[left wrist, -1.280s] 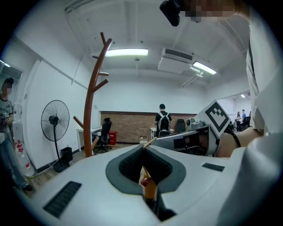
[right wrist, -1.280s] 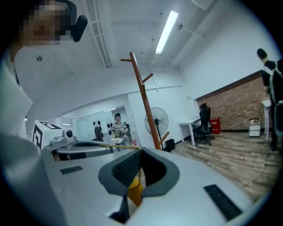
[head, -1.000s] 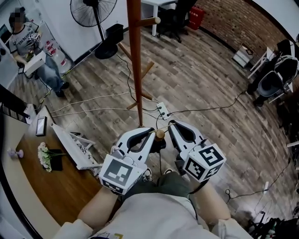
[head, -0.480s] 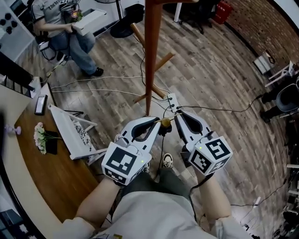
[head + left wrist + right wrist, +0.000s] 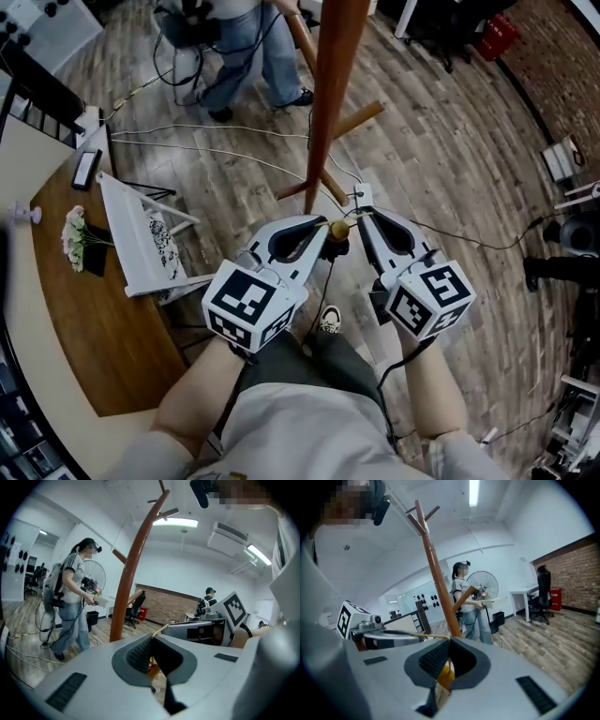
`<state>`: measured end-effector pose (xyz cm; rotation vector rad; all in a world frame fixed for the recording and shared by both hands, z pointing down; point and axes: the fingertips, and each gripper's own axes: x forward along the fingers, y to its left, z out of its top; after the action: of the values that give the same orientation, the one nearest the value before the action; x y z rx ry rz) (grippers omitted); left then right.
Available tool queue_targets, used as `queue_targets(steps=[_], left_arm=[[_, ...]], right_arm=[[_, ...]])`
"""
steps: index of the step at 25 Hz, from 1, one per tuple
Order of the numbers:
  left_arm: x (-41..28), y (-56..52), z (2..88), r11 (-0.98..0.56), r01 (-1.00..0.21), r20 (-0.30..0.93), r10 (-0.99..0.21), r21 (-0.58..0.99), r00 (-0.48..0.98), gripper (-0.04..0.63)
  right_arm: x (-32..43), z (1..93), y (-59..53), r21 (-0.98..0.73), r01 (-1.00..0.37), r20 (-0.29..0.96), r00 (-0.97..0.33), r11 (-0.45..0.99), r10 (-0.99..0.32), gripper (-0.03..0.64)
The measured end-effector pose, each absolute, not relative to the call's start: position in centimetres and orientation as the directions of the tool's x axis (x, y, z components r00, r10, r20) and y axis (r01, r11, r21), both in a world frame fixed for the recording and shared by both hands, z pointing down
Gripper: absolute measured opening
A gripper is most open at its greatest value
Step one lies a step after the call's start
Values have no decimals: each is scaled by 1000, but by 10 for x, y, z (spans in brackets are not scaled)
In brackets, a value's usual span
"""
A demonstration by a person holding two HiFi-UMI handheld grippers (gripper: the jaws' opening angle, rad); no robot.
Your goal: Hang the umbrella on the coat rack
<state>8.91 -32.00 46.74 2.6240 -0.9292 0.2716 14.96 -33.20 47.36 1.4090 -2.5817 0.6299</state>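
Note:
The brown wooden coat rack [image 5: 330,103] stands straight ahead, and its pole rises past both gripper views [image 5: 129,581] [image 5: 438,581]. The umbrella's wooden knob [image 5: 338,228] sits between my two grippers, with its dark body [image 5: 333,251] hanging below. A thin tan loop cord [image 5: 417,634] runs from one gripper to the other. My left gripper [image 5: 324,229] [image 5: 152,637] is shut on one end of the cord. My right gripper [image 5: 360,217] [image 5: 449,639] is shut on the other end, with the yellow knob [image 5: 445,677] just under its jaws.
A person [image 5: 234,37] [image 5: 70,602] stands just beyond the rack, holding a white device. Cables and a power strip [image 5: 362,197] lie by the rack's feet. A white folded frame [image 5: 141,239] leans by the wooden desk [image 5: 94,328] at left. Chairs stand at the right [image 5: 572,253].
Both grippers, still holding the cord, have come closer to the rack's base. The person has walked from the far left to just behind the rack.

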Motion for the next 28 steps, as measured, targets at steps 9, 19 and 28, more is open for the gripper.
queue_targets(steps=[9,19,28], left_arm=[[98,-350,498,-693,-662,309,-587,287,748,0],[97,-372,545,-648,-656,338,-563,386,755,0],[99,-383,568,-630,-683,358,-582,370,731,2]], right_arm=[[157,503,-368,-340,-810,311,-576,478,-755,9],[149,550,-387,-347,-803,363,-592,485,-719,9],[124,576,-397,-336,-781,359,-623,526,-695,14]])
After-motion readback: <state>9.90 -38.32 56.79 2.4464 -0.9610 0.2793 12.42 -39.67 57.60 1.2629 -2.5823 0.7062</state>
